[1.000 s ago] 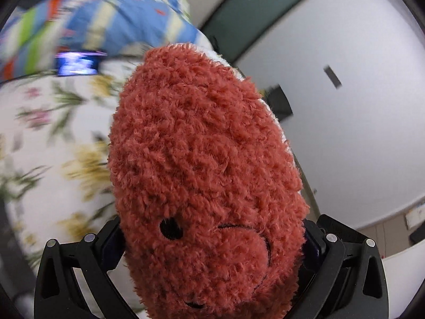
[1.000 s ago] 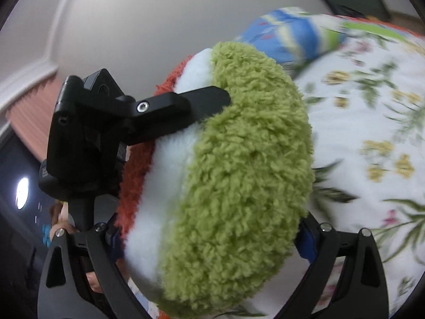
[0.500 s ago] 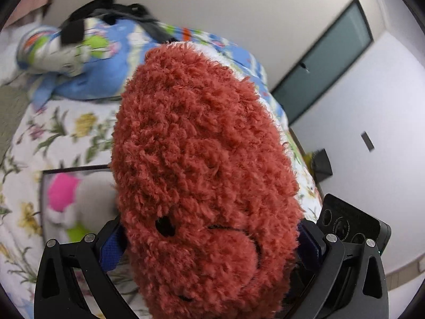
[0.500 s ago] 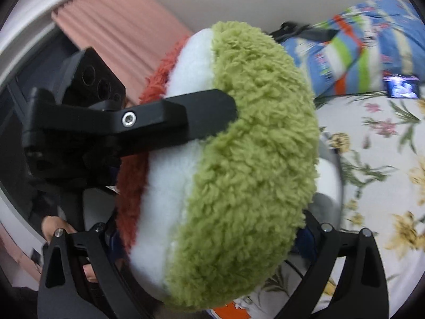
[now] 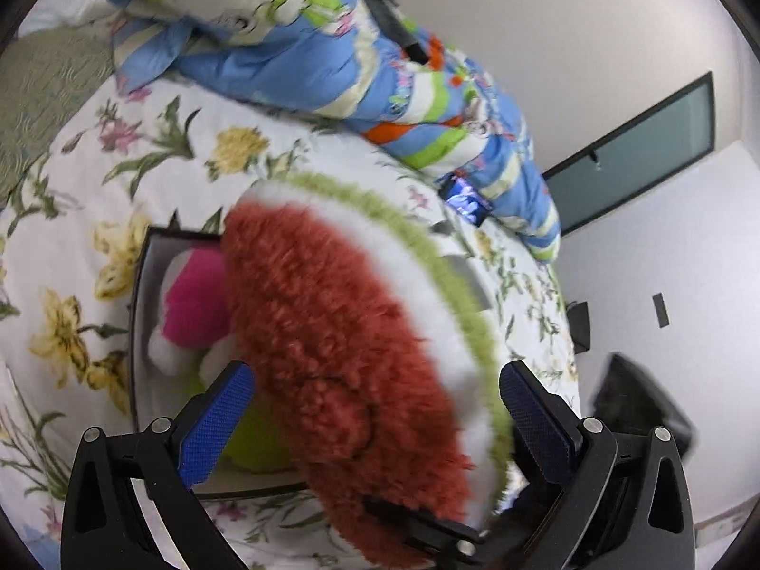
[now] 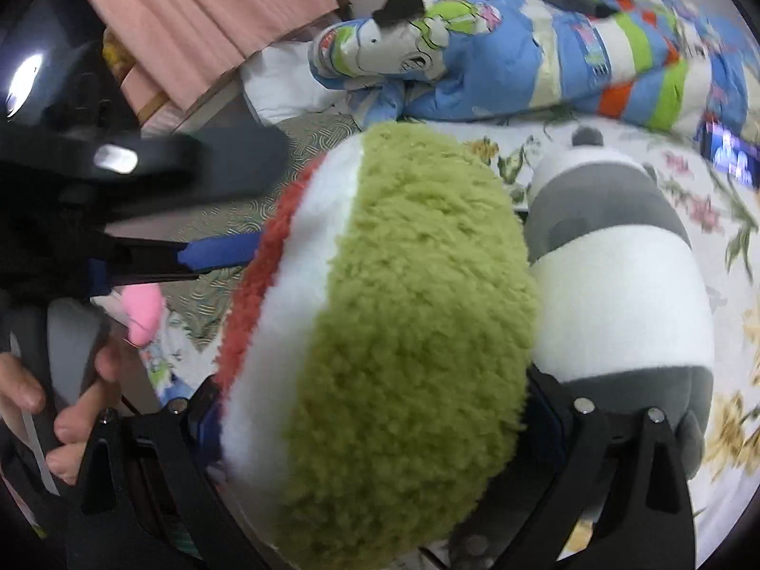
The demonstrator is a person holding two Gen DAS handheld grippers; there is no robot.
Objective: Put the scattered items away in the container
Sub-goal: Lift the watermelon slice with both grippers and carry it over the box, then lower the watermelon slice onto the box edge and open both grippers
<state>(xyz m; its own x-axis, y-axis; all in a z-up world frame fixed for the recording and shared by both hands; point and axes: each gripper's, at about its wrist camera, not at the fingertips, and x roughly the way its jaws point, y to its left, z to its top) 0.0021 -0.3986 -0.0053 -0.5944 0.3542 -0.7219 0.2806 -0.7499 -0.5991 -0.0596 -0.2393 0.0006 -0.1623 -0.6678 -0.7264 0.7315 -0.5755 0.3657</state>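
A plush watermelon slice (image 5: 351,332) with red face, white band and green rind fills both views; its green rind (image 6: 418,332) faces the right wrist camera. My left gripper (image 5: 375,408) is open, its blue pads apart on either side of the plush. My right gripper (image 6: 380,418) is shut on the watermelon plush. The plush hangs over a dark-rimmed box (image 5: 137,285) on the flowered bed, which holds a pink and white plush (image 5: 190,304). A grey and white panda plush (image 6: 617,294) lies just right of the watermelon.
A blue striped quilt (image 5: 380,76) is heaped at the back of the bed. A phone (image 5: 468,199) lies by it. Pink curtains (image 6: 199,14) hang at the far left. A hand (image 6: 61,408) grips the left tool.
Both grippers swung down toward the bed and the box came under the plush. My left gripper opened and let go of the watermelon, which tilted; the right still holds it.
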